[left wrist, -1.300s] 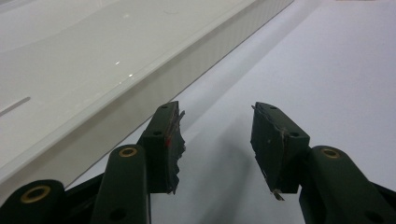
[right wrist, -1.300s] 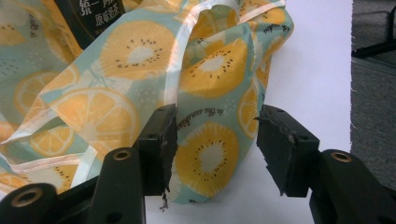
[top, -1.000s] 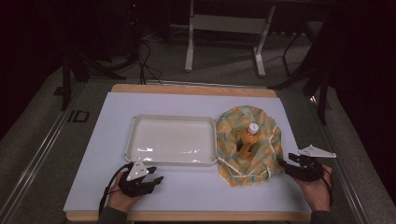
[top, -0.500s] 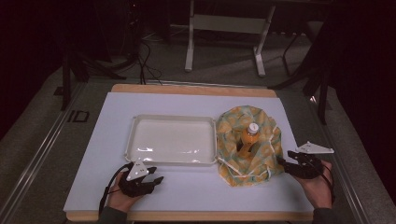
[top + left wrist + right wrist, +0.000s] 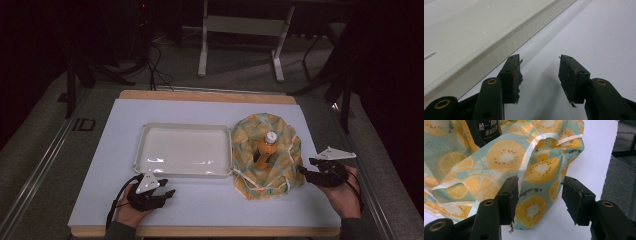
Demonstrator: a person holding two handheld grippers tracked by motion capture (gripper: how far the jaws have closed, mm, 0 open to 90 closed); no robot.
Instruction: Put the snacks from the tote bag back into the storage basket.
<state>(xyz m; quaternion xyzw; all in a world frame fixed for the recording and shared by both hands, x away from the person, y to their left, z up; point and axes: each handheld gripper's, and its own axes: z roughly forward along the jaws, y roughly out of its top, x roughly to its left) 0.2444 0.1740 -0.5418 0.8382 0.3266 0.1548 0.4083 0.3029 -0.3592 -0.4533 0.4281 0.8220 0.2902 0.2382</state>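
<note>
In the high view the fruit-patterned cloth bag (image 5: pixel 267 157) hides the lower body of the orange bottle with a white cap (image 5: pixel 266 149), and its label is too small to read. In the right gripper view that bottle's dark label (image 5: pixel 482 131) is cut off by the top edge. The white plastic tray (image 5: pixel 461 37) runs off the left gripper view's top and left edges.

tray (image 5: pixel 182 127): white, on white table (image 5: pixel 320 210) | metal frame (image 5: pixel 240 25): behind table
</note>
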